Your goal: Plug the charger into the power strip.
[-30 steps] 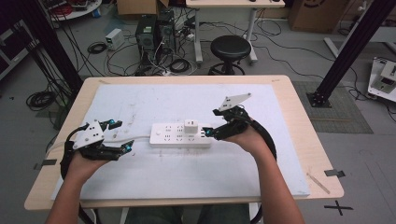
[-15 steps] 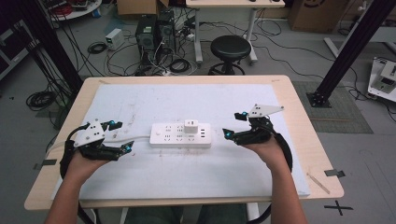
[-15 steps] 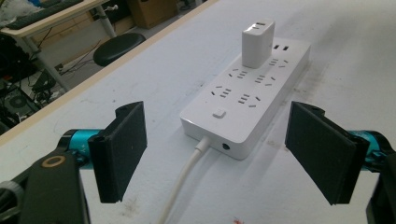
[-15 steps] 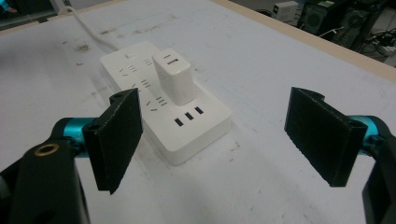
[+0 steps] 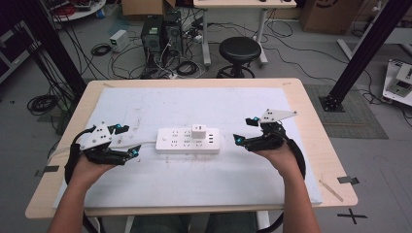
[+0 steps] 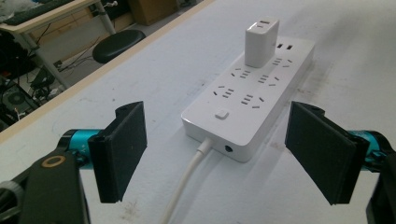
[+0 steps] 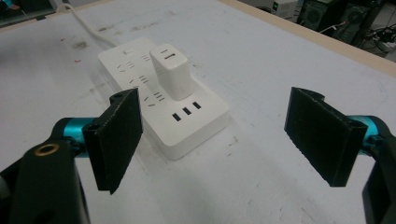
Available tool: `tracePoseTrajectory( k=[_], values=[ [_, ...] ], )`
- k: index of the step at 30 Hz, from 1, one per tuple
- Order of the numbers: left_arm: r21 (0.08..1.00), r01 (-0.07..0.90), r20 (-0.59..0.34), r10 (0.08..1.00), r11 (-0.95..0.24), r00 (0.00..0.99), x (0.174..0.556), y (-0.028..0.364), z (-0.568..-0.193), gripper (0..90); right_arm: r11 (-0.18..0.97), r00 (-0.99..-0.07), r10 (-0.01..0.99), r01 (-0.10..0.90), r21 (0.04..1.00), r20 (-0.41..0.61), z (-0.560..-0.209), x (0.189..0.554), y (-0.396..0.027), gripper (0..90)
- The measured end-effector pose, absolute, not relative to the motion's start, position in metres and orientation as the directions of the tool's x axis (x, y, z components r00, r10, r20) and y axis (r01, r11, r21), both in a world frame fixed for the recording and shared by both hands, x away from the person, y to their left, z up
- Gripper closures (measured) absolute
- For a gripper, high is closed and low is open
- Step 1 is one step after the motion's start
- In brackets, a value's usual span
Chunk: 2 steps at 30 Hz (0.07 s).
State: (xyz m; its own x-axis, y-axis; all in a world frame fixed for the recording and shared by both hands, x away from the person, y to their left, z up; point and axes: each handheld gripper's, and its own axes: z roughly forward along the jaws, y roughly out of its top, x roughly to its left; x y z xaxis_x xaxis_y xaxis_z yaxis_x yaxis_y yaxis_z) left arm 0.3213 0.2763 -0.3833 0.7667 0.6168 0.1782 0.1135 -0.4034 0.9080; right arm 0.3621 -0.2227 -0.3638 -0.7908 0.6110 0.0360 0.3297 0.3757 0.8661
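Observation:
A white power strip [image 5: 188, 141] lies in the middle of the white mat, its white cable [image 6: 185, 183] running off toward the left. A white charger block [image 5: 198, 131] stands plugged into its top row. The strip [image 6: 250, 91] and the charger [image 6: 261, 41] lie ahead of my left gripper [image 5: 130, 141], which rests open just off the strip's left end. On the other side, my right gripper [image 5: 246, 130] is open too, a short way from the strip's right end [image 7: 164, 108], with the charger [image 7: 171, 71] before it. Nothing is held between either pair of jaws.
The white mat [image 5: 204, 104] covers most of the wooden table [image 5: 311, 121]. Beyond the far edge stand a black stool [image 5: 240, 50], computer towers [image 5: 161, 34] and tangled floor cables. A black frame post [image 5: 364, 53] rises at the right.
My right gripper has pulled back to the right, away from the strip's right end and the charger, and now rests apart from it. The left gripper has barely moved.

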Motion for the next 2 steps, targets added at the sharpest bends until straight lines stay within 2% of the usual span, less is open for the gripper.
tracePoseTrajectory(
  k=[2],
  values=[
    [0.904,0.117,0.181,0.615,-0.412,0.768,0.3223,0.2767,-0.3839,20.8,0.373,-0.789,0.614,0.33,0.867,0.036,-0.3644,0.362,-0.2234,19.7]
  ],
)
